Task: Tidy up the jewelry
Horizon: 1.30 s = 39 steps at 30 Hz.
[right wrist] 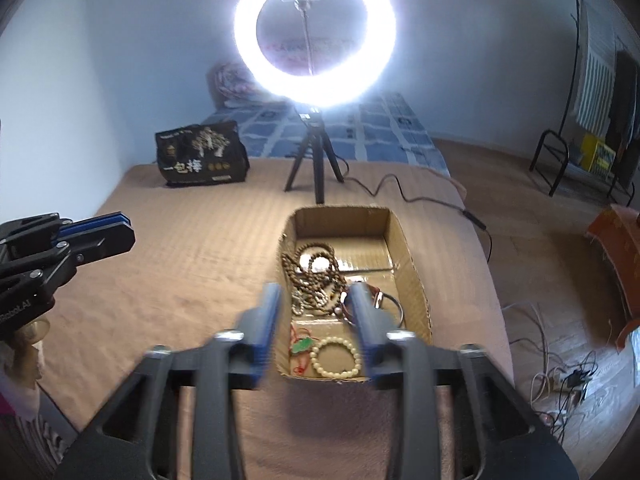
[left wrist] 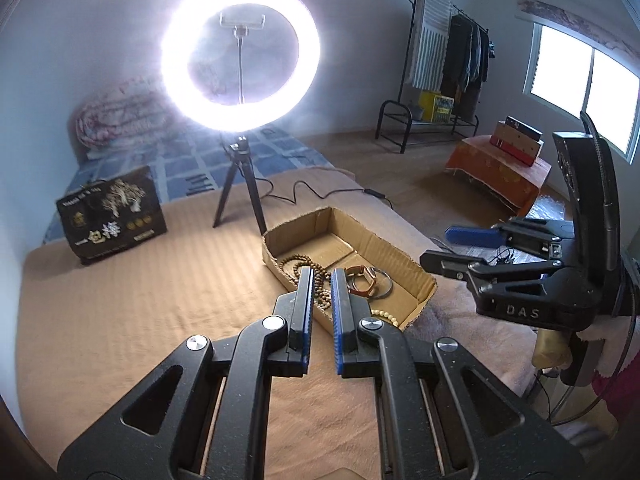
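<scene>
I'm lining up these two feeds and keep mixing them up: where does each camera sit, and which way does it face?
Left wrist: on the left gripper, above the bed, looking down at the cardboard box; the right gripper shows at the right edge.
Right wrist: on the right gripper, over the box's near end, facing along it; the left gripper shows at the left edge.
Shared: box, brown beads, ring light, black bag.

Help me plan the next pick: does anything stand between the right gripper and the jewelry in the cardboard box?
Nothing visible does. The right gripper hangs empty over the open-topped cardboard box, with the cream bead bracelet in plain view below.
</scene>
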Available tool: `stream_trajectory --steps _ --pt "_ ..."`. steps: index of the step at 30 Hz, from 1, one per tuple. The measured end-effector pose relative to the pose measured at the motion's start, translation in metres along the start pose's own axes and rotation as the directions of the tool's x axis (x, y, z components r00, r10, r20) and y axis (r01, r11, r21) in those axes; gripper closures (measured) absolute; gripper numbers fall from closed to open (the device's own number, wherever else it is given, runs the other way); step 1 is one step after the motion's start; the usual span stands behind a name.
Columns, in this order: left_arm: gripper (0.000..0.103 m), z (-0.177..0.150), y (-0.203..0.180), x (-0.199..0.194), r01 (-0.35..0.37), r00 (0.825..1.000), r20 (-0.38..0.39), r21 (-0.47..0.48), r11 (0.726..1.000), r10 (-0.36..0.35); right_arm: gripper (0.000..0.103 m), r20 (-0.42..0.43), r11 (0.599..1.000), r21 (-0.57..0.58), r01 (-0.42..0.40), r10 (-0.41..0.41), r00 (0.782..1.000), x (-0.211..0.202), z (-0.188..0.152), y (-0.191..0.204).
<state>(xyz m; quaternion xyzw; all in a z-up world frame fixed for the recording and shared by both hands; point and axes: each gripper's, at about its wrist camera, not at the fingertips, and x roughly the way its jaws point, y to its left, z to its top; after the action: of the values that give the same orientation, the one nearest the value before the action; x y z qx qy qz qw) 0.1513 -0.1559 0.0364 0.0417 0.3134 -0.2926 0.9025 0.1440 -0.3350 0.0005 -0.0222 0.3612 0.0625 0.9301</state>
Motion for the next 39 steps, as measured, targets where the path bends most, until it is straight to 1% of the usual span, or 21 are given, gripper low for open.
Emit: stream_trajectory --steps 1,3,5,6,7,8,10,11,13,14,18,21,24,27,29,30,31,35,39 --pt "0.079 0.000 -0.002 -0.007 0.000 1.000 0.005 0.001 1.000 0.000 0.051 0.012 1.000 -0.008 0.004 -0.004 1.000 -0.006 0.001 0.004" --pt "0.068 -0.001 -0.004 -0.020 -0.009 1.000 0.018 0.004 1.000 0.009 0.051 0.028 1.000 -0.021 0.011 -0.011 1.000 -0.018 0.002 0.010" --pt "0.067 -0.004 -0.008 -0.032 -0.020 0.999 0.028 0.015 1.000 0.019 0.048 0.044 1.000 -0.022 0.013 -0.012 0.999 -0.030 0.002 0.015" --pt "0.067 -0.006 -0.010 -0.037 -0.024 0.999 0.031 0.019 1.000 0.024 0.042 0.051 1.000 -0.019 0.015 -0.014 0.999 -0.034 0.002 0.017" --pt "0.065 -0.007 -0.011 -0.042 -0.028 0.999 0.034 0.022 0.999 0.027 0.036 0.062 1.000 -0.015 0.019 -0.018 0.998 -0.040 0.001 0.018" --pt "0.061 -0.009 -0.013 -0.047 -0.033 0.999 0.036 0.024 0.999 0.032 0.034 0.072 1.000 -0.011 0.025 -0.024 0.997 -0.044 0.000 0.020" --pt "0.045 -0.014 -0.015 -0.056 -0.038 0.998 0.047 0.019 0.999 0.037 0.031 0.084 0.999 -0.005 0.040 -0.039 0.996 -0.051 -0.002 0.023" --pt "0.042 -0.016 -0.015 -0.060 -0.038 0.998 0.049 0.016 0.999 0.037 0.031 0.088 0.999 0.000 0.050 -0.050 0.995 -0.055 -0.004 0.024" --pt "0.040 -0.021 -0.017 -0.065 -0.040 0.998 0.048 0.017 0.999 0.039 0.024 0.095 0.998 0.008 0.065 -0.066 0.993 -0.059 -0.007 0.026" --pt "0.039 -0.022 -0.017 -0.066 -0.042 0.998 0.047 0.019 0.999 0.041 0.023 0.101 0.997 0.011 0.074 -0.074 0.992 -0.061 -0.008 0.027" --pt "0.029 -0.031 -0.019 -0.070 -0.044 0.998 0.048 0.014 0.999 0.043 0.022 0.119 0.993 0.020 0.120 -0.122 0.985 -0.064 -0.014 0.029" --pt "0.027 -0.035 -0.021 -0.069 -0.057 0.998 0.036 0.026 0.998 0.056 0.021 0.117 0.990 0.027 0.138 -0.140 0.983 -0.060 -0.019 0.028" --pt "0.021 -0.039 -0.024 -0.066 -0.082 0.996 0.021 0.042 0.996 0.082 0.021 0.100 0.990 0.046 0.135 -0.139 0.985 -0.056 -0.022 0.024" --pt "0.020 -0.044 -0.024 -0.061 -0.099 0.995 -0.003 0.046 0.994 0.100 0.021 0.097 0.987 0.062 0.146 -0.152 0.984 -0.054 -0.023 0.020" --pt "0.014 -0.045 -0.025 -0.059 -0.123 0.992 -0.007 0.050 0.991 0.123 0.021 0.099 0.986 0.074 0.152 -0.159 0.982 -0.054 -0.024 0.018" --pt "0.006 -0.046 -0.025 -0.059 -0.138 0.990 0.000 0.051 0.989 0.138 0.021 0.099 0.985 0.079 0.154 -0.161 0.982 -0.055 -0.025 0.017" --pt "0.000 -0.046 -0.025 -0.060 -0.153 0.988 0.011 0.047 0.987 0.152 0.021 0.096 0.984 0.083 0.156 -0.163 0.982 -0.054 -0.025 0.015" --pt "0.000 -0.044 -0.020 -0.061 -0.151 0.988 0.032 0.024 0.988 0.150 0.021 0.093 0.982 0.090 0.163 -0.172 0.981 -0.054 -0.027 0.013" --pt "0.000 -0.044 -0.018 -0.057 -0.152 0.988 0.019 0.020 0.988 0.151 0.021 0.097 0.980 0.097 0.172 -0.181 0.979 -0.054 -0.027 0.012"
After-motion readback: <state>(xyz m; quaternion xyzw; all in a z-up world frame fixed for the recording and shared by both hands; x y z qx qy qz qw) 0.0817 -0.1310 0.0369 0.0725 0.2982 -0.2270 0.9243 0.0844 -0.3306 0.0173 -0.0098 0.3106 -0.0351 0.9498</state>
